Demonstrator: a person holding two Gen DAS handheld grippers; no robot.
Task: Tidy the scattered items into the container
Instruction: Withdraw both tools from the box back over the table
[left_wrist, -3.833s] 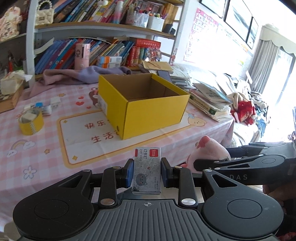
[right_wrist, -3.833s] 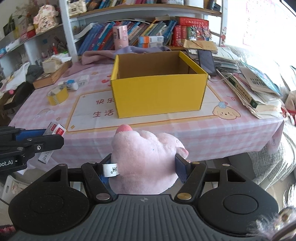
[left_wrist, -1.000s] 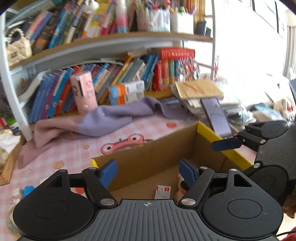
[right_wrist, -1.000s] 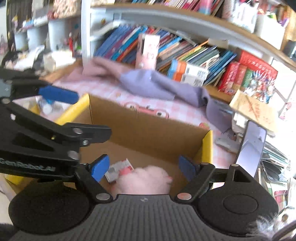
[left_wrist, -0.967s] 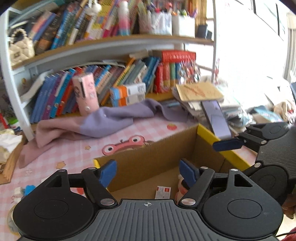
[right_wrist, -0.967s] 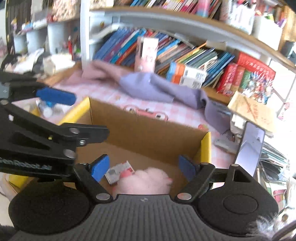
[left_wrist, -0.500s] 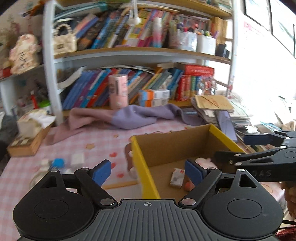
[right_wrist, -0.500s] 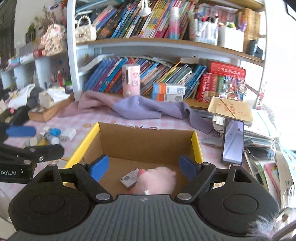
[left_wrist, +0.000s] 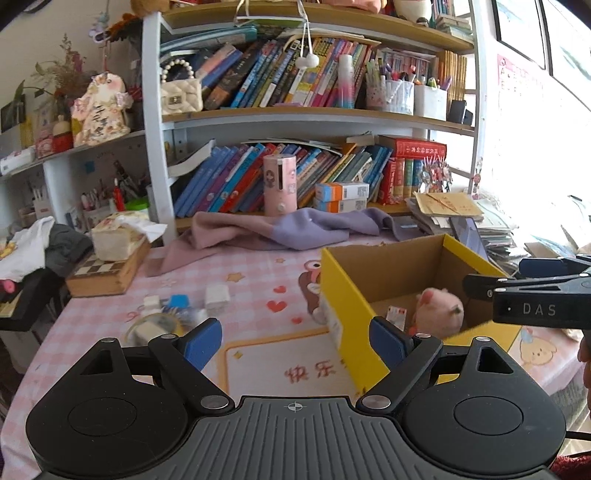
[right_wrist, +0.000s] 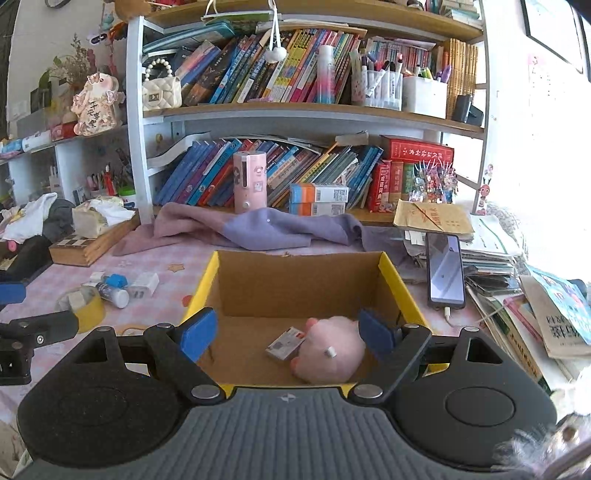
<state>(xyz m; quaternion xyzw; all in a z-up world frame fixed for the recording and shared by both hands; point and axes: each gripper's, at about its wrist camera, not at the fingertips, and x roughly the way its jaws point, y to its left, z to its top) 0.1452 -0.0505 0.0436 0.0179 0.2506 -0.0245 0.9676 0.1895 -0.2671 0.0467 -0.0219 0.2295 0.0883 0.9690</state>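
Bookshelves (right_wrist: 295, 110) crammed with leaning books rise behind a pink checked tablecloth (left_wrist: 251, 280), with a lilac cloth (right_wrist: 258, 229) bunched along the back edge of the table. Straight ahead of the right gripper (right_wrist: 282, 334), just beyond its blue fingertips (right_wrist: 197, 332), stands the yellow cardboard box (right_wrist: 400, 284); on its floor lie a pink plush toy (right_wrist: 328, 354) and, touching its left side, a small card packet (right_wrist: 286, 343). Both sit below the gap of these tongs (nothing is gripped), which stand wide and empty. The left gripper (left_wrist: 295, 341) is likewise spread wide and empty, hanging over the tablecloth with the box off to its right. Ahead and to the left of the left gripper lie the items not yet tidied: a yellow tape roll (right_wrist: 83, 304), a white glue bottle with a blue cap (right_wrist: 110, 290) and a small white block (left_wrist: 217, 295), close together. A phone (right_wrist: 445, 275) lies on stacked papers to the right of the box.
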